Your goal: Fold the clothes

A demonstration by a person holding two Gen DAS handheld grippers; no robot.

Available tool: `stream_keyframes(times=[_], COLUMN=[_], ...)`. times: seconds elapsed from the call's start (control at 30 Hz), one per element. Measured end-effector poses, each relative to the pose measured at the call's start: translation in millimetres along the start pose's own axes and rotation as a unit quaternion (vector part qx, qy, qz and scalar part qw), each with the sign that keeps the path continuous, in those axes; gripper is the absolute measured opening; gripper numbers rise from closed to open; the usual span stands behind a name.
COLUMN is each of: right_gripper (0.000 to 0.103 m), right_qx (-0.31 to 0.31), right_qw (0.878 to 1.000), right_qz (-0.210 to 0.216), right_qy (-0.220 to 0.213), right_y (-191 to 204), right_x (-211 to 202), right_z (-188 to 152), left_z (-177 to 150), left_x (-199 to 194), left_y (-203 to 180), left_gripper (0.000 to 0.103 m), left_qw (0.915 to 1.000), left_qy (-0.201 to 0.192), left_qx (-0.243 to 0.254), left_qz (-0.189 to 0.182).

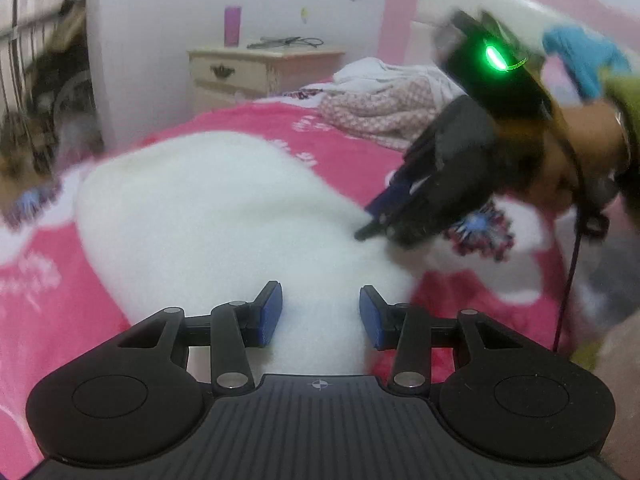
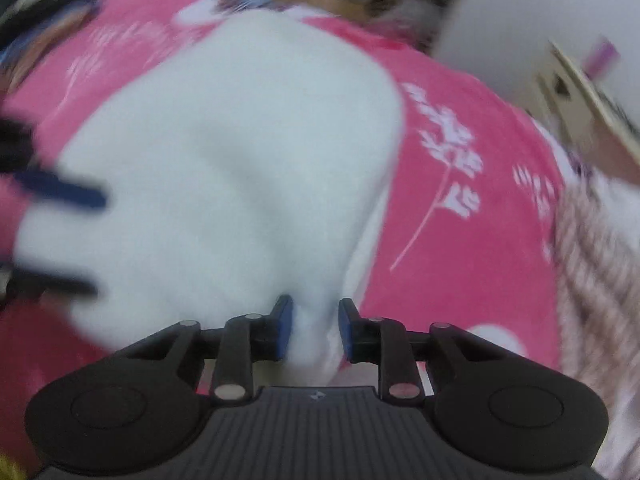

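A bedroom: a bed under a pink floral blanket (image 1: 248, 120), with a cream nightstand (image 1: 264, 68) against the far wall and a heap of other clothes (image 1: 384, 100) at the far right of the bed.

The left gripper (image 1: 320, 312) sits at the near edge with its blue pads spread apart, nothing between them but the cloth lying beneath. From there the white garment (image 1: 224, 216) runs away toward the far left, its long axis roughly along the gripper's line of sight.

The right gripper (image 2: 315, 330) comes in from the right side, its pads narrowed around a raised ridge of the white garment (image 2: 224, 168); the cloth sits between them, though blur hides whether they truly pinch it.

So the right gripper is on the garment's right edge and the left at its near end. Any fold, I judge, would carry cloth across that long axis.
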State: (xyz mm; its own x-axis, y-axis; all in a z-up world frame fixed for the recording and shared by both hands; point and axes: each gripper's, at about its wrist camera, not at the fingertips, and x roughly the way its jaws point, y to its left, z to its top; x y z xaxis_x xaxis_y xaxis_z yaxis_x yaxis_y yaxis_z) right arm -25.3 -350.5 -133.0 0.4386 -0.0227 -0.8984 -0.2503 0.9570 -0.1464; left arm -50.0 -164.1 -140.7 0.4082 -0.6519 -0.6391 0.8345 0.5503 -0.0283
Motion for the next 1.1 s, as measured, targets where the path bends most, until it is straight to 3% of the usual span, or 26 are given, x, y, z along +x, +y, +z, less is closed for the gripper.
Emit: stream_keyframes(times=[0.13, 0.27, 0.3, 0.37, 0.47, 0.6, 0.67, 0.8, 0.9, 1.1], right_gripper=[0.025, 0.024, 0.022, 0.017, 0.016, 0.015, 0.014, 0.015, 0.015, 0.014], right_qx=[-0.007, -0.029, -0.035, -0.043, -0.056, -0.015, -0.010, 0.006, 0.006, -0.008], right_qw=[0.999, 0.997, 0.997, 0.999, 0.998, 0.999, 1.000, 0.997, 0.999, 0.999], right_qz=[-0.016, 0.031, 0.033, 0.011, -0.001, 0.014, 0.010, 0.026, 0.026, 0.034], right_qy=[-0.032, -0.070, -0.058, 0.008, 0.012, 0.029, 0.011, -0.068, -0.023, -0.021], right_y=[2, 17, 22, 32, 39, 29, 27, 23, 22, 19], right_x=[-47, -80, -73, -27, 3, -14, -37, -72, -30, 0], right_z=[13, 4, -1, -18, -33, -19, -10, 12, 8, 31], left_z=[-2, -2, -2, -1, -3, -4, -2, -1, 0, -1], left_x=[-2, -2, -1, -1, -2, -3, -4, -3, -2, -3], left_y=[3, 5, 5, 3, -9, -8, -3, 1, 0, 3], left_gripper=[0.044, 0.045, 0.045, 0.045, 0.046, 0.047, 0.047, 0.048, 0.048, 0.050], left_qw=[1.0000, 1.0000, 1.0000, 1.0000, 0.9996, 0.9995, 0.9999, 1.0000, 0.9999, 0.9998], left_qy=[0.000, -0.002, -0.002, 0.000, 0.000, -0.002, 0.002, 0.003, 0.007, 0.007], left_qx=[-0.002, -0.007, -0.008, -0.006, 0.028, 0.032, 0.012, -0.003, -0.006, -0.015], left_qz=[0.003, 0.001, 0.000, -0.007, -0.005, 0.003, 0.000, -0.005, -0.012, -0.012])
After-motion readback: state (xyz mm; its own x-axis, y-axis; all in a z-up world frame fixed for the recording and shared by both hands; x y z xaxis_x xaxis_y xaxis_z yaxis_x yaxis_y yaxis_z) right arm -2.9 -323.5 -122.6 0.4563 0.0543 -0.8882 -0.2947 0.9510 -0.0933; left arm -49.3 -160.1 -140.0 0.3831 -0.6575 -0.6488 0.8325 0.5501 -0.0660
